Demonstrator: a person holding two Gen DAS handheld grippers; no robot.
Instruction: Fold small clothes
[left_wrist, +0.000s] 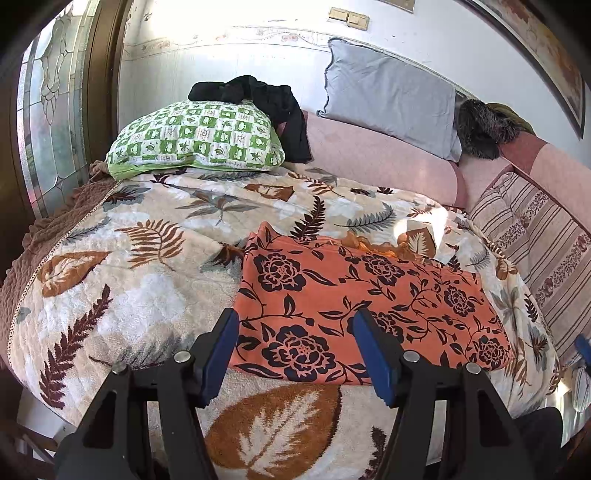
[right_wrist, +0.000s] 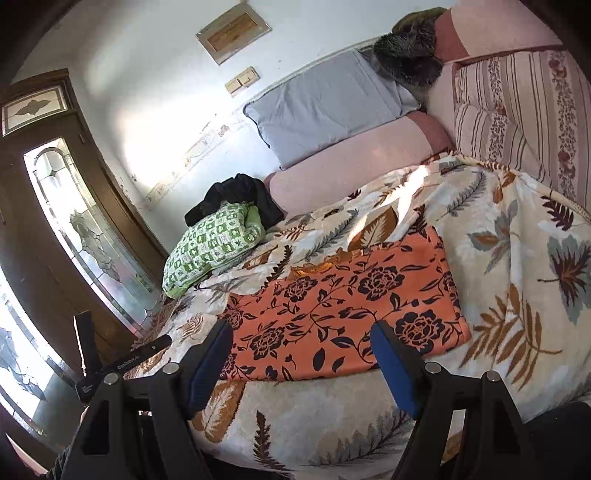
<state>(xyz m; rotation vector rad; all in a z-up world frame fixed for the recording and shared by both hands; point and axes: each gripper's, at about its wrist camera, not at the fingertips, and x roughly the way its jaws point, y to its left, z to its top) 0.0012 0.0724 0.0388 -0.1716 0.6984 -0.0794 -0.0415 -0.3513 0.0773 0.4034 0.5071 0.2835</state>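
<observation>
An orange garment with a dark flower print (left_wrist: 362, 306) lies flat and folded into a rectangle on the leaf-patterned blanket (left_wrist: 140, 266); it also shows in the right wrist view (right_wrist: 343, 310). My left gripper (left_wrist: 295, 325) is open and empty, held just above the garment's near left edge. My right gripper (right_wrist: 301, 339) is open and empty, held above the garment's near edge. The left gripper's body shows at the left of the right wrist view (right_wrist: 122, 362).
A green checked pillow (left_wrist: 195, 138) with black clothing (left_wrist: 266, 103) on it lies at the back left. A grey pillow (left_wrist: 388, 99) leans on the wall above a pink bolster (left_wrist: 376, 155). A striped cushion (left_wrist: 535, 236) is at the right. A glazed door (right_wrist: 77, 229) stands left.
</observation>
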